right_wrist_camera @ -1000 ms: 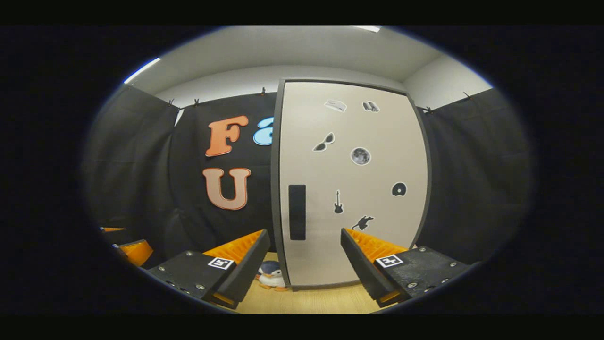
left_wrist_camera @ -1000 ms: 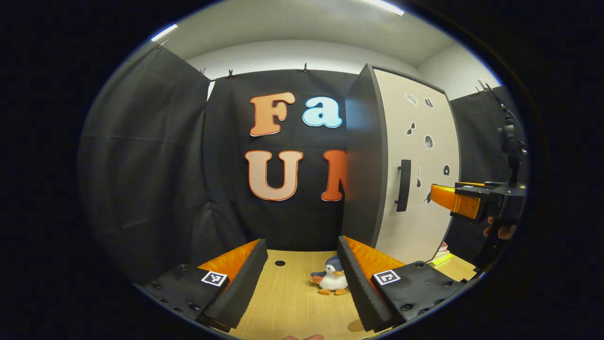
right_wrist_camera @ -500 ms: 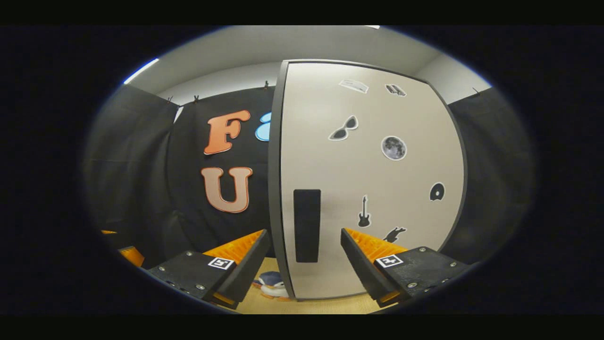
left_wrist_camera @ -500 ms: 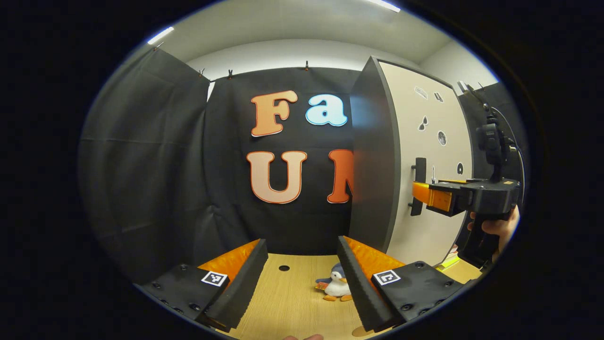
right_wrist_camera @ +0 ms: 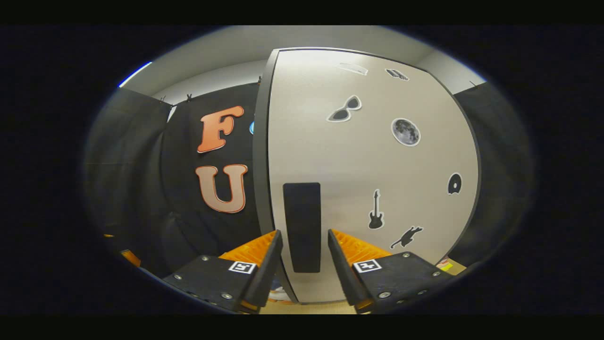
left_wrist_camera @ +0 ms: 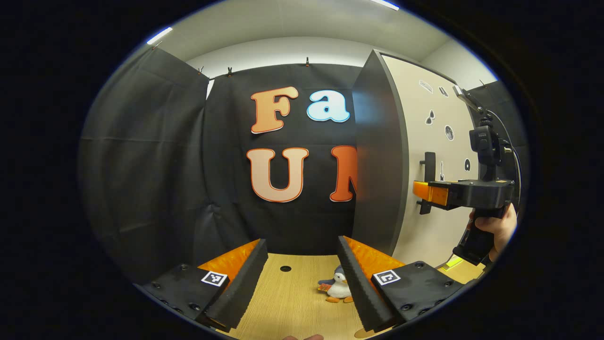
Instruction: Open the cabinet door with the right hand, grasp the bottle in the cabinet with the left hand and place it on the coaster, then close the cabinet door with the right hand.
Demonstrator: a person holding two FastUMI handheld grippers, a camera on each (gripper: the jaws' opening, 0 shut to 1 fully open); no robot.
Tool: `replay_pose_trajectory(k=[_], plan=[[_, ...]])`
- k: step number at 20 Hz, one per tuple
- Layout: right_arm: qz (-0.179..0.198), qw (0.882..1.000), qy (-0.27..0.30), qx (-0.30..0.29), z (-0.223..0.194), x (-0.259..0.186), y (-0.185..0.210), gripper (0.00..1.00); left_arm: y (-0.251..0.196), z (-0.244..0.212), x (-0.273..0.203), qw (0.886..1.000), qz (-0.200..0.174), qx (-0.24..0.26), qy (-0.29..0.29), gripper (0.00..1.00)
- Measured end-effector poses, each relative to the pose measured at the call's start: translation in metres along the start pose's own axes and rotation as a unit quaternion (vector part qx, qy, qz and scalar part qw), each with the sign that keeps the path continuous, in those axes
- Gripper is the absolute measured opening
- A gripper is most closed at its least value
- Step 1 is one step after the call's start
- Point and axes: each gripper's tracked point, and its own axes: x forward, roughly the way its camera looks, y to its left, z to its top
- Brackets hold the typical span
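Two fingers of the right hand-held gripper (right_wrist_camera: 304,257) stand to either side of the dark upright handle (right_wrist_camera: 302,226) on the cabinet door (right_wrist_camera: 368,165); a narrow gap shows on each side, so they are spread around it rather than clenched on it. In the left gripper view the same right hand-held gripper (left_wrist_camera: 422,192) reaches level toward the handle (left_wrist_camera: 428,182), gripped from below by a person's hand (left_wrist_camera: 498,226). The door is shut, flush with the cabinet's dark side panel (left_wrist_camera: 377,156), and carries small black stickers, among them sunglasses (right_wrist_camera: 344,109), a moon (right_wrist_camera: 406,131) and a guitar (right_wrist_camera: 375,216). The bottle is hidden behind the closed door.

The left hand-held gripper (left_wrist_camera: 302,283) is released, its fingers wide apart with nothing between them, hovering over the wooden counter (left_wrist_camera: 288,307). A small toy penguin (left_wrist_camera: 338,291) sits on the counter just beside the gripper's right finger, near the cabinet's foot. A dark round hole (left_wrist_camera: 285,268) lies in the counter farther back.
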Motion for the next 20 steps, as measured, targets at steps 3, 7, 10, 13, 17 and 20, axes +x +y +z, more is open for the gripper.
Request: replay_pose_trajectory(k=[3,7,10,13,17,20], plan=[[0.0,1.0,0.001,-0.005,0.0,-0.001,0.002,0.37,0.003,-0.004,-0.002,1.0,0.001,-0.001,0.005,0.99],[-0.004,1.0,0.001,-0.012,0.0,-0.002,0.002,0.34,0.003,-0.005,-0.011,1.0,-0.006,0.0,0.005,0.99],[-0.011,1.0,0.009,0.003,0.0,-0.007,0.002,0.28,0.009,-0.005,-0.015,1.0,-0.007,0.003,0.006,0.99],[-0.012,1.0,0.016,0.012,0.0,-0.018,0.002,0.21,0.008,-0.004,-0.014,1.0,-0.009,0.003,0.004,0.96],[-0.025,0.999,0.014,0.019,0.002,-0.055,-0.007,0.21,0.006,-0.004,-0.018,1.0,-0.02,0.01,0.004,0.99],[-0.044,0.999,0.013,0.021,-0.003,-0.101,-0.026,0.18,0.002,-0.003,-0.02,0.999,-0.035,0.019,0.001,0.99]])
